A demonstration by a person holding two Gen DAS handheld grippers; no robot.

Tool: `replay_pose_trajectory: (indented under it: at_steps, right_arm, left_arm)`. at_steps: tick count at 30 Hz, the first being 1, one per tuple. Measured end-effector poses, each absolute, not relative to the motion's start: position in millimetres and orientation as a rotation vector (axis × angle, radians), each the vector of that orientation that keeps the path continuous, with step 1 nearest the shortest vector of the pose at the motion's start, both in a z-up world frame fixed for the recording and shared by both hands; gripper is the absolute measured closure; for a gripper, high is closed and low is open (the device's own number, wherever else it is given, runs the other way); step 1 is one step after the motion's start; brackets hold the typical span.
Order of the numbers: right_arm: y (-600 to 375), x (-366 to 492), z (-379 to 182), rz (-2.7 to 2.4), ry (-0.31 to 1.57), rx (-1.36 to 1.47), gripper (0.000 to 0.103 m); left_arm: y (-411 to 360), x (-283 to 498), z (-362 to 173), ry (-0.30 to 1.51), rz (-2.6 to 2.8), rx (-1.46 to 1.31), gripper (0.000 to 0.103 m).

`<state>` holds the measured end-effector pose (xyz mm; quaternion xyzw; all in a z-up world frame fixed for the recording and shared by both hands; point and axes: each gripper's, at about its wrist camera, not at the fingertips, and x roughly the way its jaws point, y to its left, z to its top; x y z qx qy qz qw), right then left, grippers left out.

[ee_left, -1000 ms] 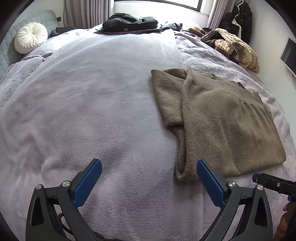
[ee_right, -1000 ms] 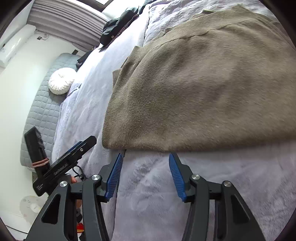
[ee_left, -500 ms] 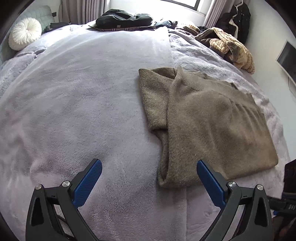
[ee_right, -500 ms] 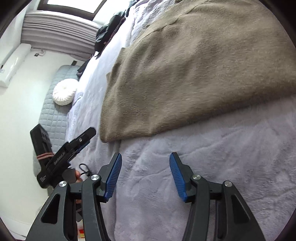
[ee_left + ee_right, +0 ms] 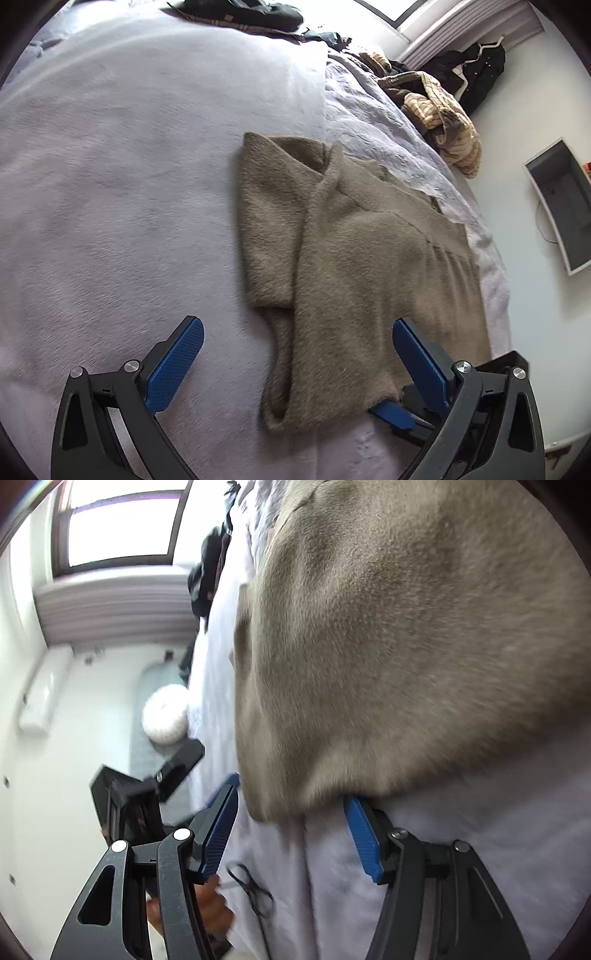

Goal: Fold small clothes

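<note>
The soft, limp sweater (image 5: 369,266) should pinch easily at its near hem; both grippers' fingers (image 5: 173,365) are spread.

We are seeing the sweater (image 5: 362,280) lying on the blanket (image 5: 129,192), right of centre, with piled clothes (image 5: 439,122) lying behind it.

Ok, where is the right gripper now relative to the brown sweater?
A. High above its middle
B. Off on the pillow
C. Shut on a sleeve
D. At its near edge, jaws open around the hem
D: the right gripper has its jaws apart, straddling the near edge of the brown sweater.
</note>
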<state>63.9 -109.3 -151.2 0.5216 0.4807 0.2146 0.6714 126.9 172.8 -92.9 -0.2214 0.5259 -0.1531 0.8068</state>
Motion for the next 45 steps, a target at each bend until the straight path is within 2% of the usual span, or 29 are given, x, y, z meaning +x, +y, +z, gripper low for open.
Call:
replay_pose_trajectory:
  at_steps: [1, 2, 3, 4, 7, 10, 14, 19, 23, 24, 25, 26, 28, 29, 30, 35, 38, 40, 45]
  right_arm:
    - [-107.6, 67.2, -154.9, 0.495, 1.071, 1.211, 0.042]
    - [-106.3, 70.3, -158.2, 0.519, 1.062, 1.246, 0.049]
    - [-104.8, 74.8, -162.7, 0.549, 1.055, 1.291, 0.075]
    - [-104.7, 77.9, -165.6, 0.561, 1.055, 1.313, 0.094]
    - [-108.8, 85.3, -159.6, 0.617, 1.018, 1.312, 0.094]
    - [-113.8, 91.0, -127.2, 0.7, 0.925, 1.215, 0.094]
    - [-114.0, 96.8, -101.6, 0.745, 0.9, 1.121, 0.094]
    - [-110.7, 92.5, -108.7, 0.753, 0.945, 1.095, 0.094]
    - [-99.7, 85.1, -122.3, 0.815, 1.122, 1.013, 0.09]
    - [-94.8, 81.9, -121.3, 0.875, 1.183, 0.97, 0.09]
    - [-93.4, 78.5, -116.5, 0.893, 1.211, 0.913, 0.09]
    - [-95.1, 74.8, -107.2, 0.889, 1.215, 0.832, 0.09]
    - [-104.5, 73.9, -84.9, 0.852, 1.173, 0.694, 0.09]
    - [-112.9, 77.1, -74.8, 0.802, 1.139, 0.654, 0.09]
    - [-123.8, 83.6, -65.5, 0.726, 1.104, 0.62, 0.09]
    - [-152.6, 130.5, -56.0, 0.406, 1.043, 0.458, 0.09]
    - [-149.1, 150.3, -88.8, 0.296, 1.145, 0.366, 0.091]
    - [-149.6, 157.7, -116.5, 0.31, 1.187, 0.334, 0.092]
    - [-148.1, 154.7, -114.9, 0.346, 1.151, 0.295, 0.092]
  left_arm:
    - [172.5, 130.0, -94.7, 1.131, -0.34, -0.484, 0.001]
    - [172.4, 133.3, -97.0, 1.135, -0.344, -0.492, 0.001]
    - [172.1, 136.6, -99.5, 1.141, -0.349, -0.497, 0.001]
    - [171.8, 139.4, -102.6, 1.15, -0.36, -0.506, 0.001]
    - [171.9, 146.5, -110.4, 1.17, -0.405, -0.555, 0.001]
    - [170.7, 156.1, -116.1, 1.177, -0.44, -0.611, 0.001]
    - [166.7, 174.6, -122.7, 1.182, -0.505, -0.732, 0.001]
    - [142.9, 199.3, -125.1, 1.198, -0.575, -0.776, 0.001]
    - [120.2, 207.5, -126.7, 1.24, -0.535, -0.613, 0.003]
    - [116.5, 208.1, -127.0, 1.243, -0.523, -0.58, 0.011]
    - [114.0, 208.4, -127.1, 1.247, -0.51, -0.542, 0.025]
    - [112.1, 208.3, -127.3, 1.255, -0.481, -0.485, 0.033]
    - [113.0, 209.1, -127.6, 1.256, -0.477, -0.468, 0.055]
    - [115.0, 209.2, -127.3, 1.252, -0.492, -0.492, 0.064]
    - [116.5, 209.0, -125.3, 1.252, -0.495, -0.516, 0.068]
    - [105.7, 199.7, -103.1, 1.188, -0.453, -0.412, 0.074]
    - [102.8, 197.7, -87.1, 1.152, -0.466, -0.434, 0.079]
    - [96.2, 196.4, -72.4, 1.133, -0.48, -0.445, 0.079]
    - [53.5, 192.1, -33.2, 1.075, -0.536, -0.364, 0.079]
